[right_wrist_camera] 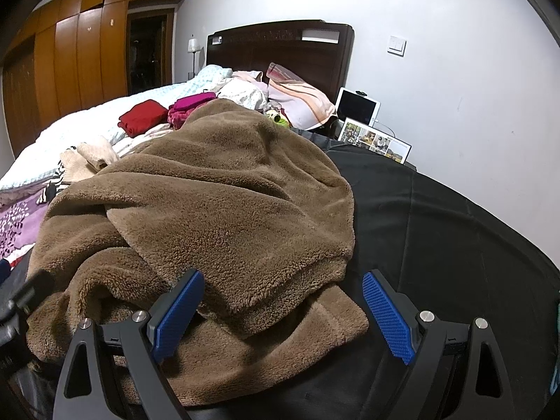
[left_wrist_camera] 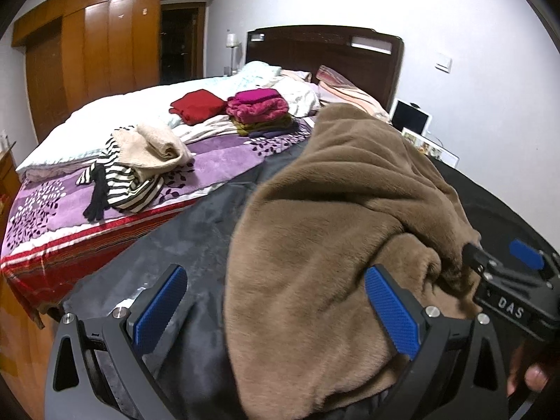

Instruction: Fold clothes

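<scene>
- Two grippers, left gripper (left_wrist_camera: 276,311) and right gripper (right_wrist_camera: 283,315), both spread wide and gripping nothing, hover at the near edge of the brown fleece garment (right_wrist_camera: 210,203), bunched on the dark cover (right_wrist_camera: 437,217)
- Judged step: mid-fold; next calls for pinching a loose edge and flattening
- Only the left view shows the folded stack (left_wrist_camera: 260,112) far off, plus the right tool at right

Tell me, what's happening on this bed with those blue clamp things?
A person is folding clothes with a handheld gripper in each hand. A brown fleece garment lies bunched on a dark cloth at the near end of the bed. The left gripper and the right gripper are both open over its near edge. Folded clothes already sit farther up the bed.
</scene>
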`<state>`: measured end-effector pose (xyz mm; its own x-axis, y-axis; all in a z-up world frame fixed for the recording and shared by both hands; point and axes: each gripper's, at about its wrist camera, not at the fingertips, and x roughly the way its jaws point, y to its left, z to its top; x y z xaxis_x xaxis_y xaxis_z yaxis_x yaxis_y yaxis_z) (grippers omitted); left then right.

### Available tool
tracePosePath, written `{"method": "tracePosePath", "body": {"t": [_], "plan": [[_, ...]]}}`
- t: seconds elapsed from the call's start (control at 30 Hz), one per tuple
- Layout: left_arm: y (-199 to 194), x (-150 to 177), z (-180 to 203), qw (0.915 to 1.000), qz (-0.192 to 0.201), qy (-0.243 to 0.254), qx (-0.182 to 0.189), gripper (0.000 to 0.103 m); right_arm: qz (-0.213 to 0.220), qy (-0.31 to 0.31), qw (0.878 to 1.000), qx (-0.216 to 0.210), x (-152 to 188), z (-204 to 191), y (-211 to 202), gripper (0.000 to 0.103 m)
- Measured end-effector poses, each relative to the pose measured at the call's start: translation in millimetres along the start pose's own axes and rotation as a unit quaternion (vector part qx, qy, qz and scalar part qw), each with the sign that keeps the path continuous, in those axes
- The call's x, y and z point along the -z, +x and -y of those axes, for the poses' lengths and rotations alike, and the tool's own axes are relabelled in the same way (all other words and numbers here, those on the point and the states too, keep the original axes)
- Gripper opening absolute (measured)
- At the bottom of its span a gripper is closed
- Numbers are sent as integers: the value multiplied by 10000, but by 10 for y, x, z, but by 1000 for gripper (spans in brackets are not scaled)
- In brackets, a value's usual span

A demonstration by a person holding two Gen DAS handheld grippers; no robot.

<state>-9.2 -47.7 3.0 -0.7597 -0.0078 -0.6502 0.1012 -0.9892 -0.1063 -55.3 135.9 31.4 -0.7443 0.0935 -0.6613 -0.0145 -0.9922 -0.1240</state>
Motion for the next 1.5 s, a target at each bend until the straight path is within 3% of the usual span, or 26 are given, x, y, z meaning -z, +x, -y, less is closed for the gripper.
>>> {"method": "tracePosePath", "body": {"t": [0.43, 0.9, 1.1, 1.23, 1.37, 1.5], "plan": [[52, 95, 214, 9992, -161, 336, 114, 102, 2, -25, 10000, 73, 6, 2, 15, 94], [17, -12, 0, 9999, -65, 24, 109, 102, -37, -44, 10000, 19, 21, -29, 35, 94], [72, -185, -266, 9991, 132, -338, -198, 102, -164, 43, 9988, -464, 21, -68, 66, 94], [242, -271, -471, 9974, 35, -610, -383, 102, -285, -49, 9960, -846, 35, -179, 109, 94], [426, -264, -560, 9963, -240, -791, -220, 102, -361, -272, 9945, -949, 53, -315, 200, 94], [558, -235, -563, 9956, -445, -813, -128, 102, -697, -325, 9931, -880, 109, -312, 401, 94]]}}
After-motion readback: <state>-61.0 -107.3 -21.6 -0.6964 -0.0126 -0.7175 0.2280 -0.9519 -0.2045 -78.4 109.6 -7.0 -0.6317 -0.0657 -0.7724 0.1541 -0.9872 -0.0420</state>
